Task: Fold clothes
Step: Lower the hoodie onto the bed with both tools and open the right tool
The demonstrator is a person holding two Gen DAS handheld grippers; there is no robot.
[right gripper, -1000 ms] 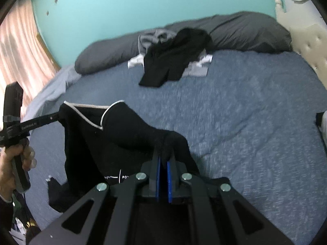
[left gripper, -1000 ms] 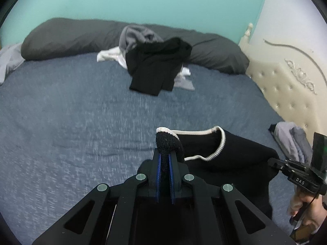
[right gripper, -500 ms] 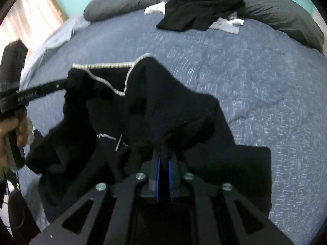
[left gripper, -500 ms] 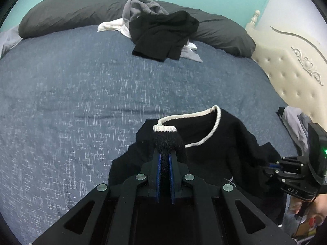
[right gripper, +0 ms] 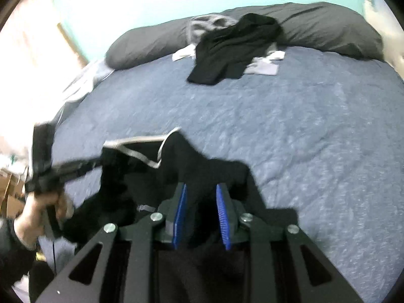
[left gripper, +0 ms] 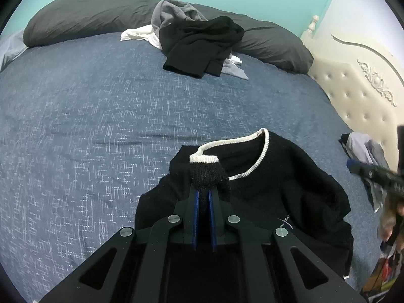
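The left gripper (left gripper: 203,197) pinches the knitted black sweater (left gripper: 282,176) by its ribbed white collar (left gripper: 252,139). The sweater lies crumpled on the speckled blue bed cover (left gripper: 101,106). The right gripper (right gripper: 202,197) has its blue ridged pads wide apart, with the soft sweater lying between them.

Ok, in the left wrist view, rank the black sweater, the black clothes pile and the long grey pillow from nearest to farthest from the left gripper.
1. Black sweater: clamped in the left gripper, shoulder by the collar.
2. Black clothes pile: far side of the bed.
3. Long grey pillow: behind the pile, against the wall.
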